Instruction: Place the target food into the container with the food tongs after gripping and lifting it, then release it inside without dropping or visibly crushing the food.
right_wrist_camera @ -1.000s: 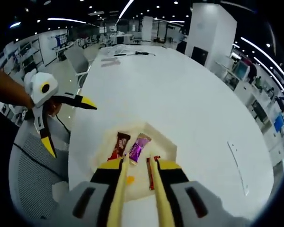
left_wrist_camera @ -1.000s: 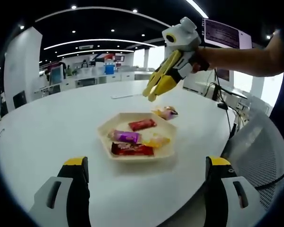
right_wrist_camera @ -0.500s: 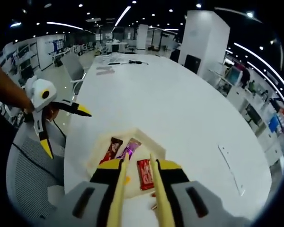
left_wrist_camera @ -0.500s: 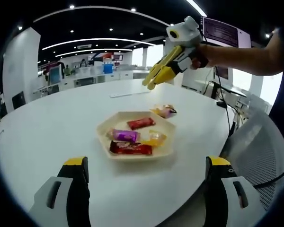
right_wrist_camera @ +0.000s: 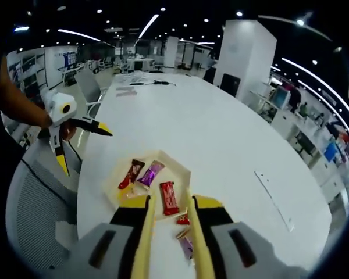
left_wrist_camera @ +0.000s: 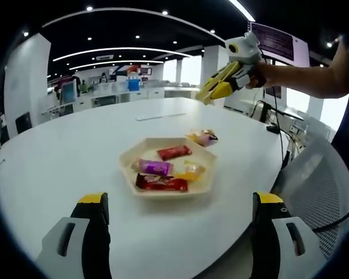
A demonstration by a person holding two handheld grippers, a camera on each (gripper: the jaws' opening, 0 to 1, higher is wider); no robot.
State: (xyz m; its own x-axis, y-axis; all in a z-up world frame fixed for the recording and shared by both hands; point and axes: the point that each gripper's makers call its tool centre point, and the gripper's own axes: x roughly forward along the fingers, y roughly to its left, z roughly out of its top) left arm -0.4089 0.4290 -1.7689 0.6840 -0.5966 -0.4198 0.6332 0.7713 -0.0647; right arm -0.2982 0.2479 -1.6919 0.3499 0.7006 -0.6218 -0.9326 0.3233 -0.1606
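- Our right gripper [right_wrist_camera: 170, 200] carries the yellow food tongs [left_wrist_camera: 220, 89], blades slightly apart with nothing between them, held high above the table [left_wrist_camera: 58, 157].
- Our left gripper [left_wrist_camera: 183, 200] hangs wide apart and empty, touching nothing — just facing the tray.
- The container [left_wrist_camera: 128, 164], a pale hexagonal tray, holds four wrapped snacks — a red bar [left_wrist_camera: 174, 152], a purple one [left_wrist_camera: 154, 168], a yellow candy [left_wrist_camera: 191, 171] and a dark red bar [left_wrist_camera: 161, 184].
- One wrapped candy [left_wrist_camera: 203, 138] lies on the table just beside the tray; we judge it still needs gripping, lifting and releasing inside.
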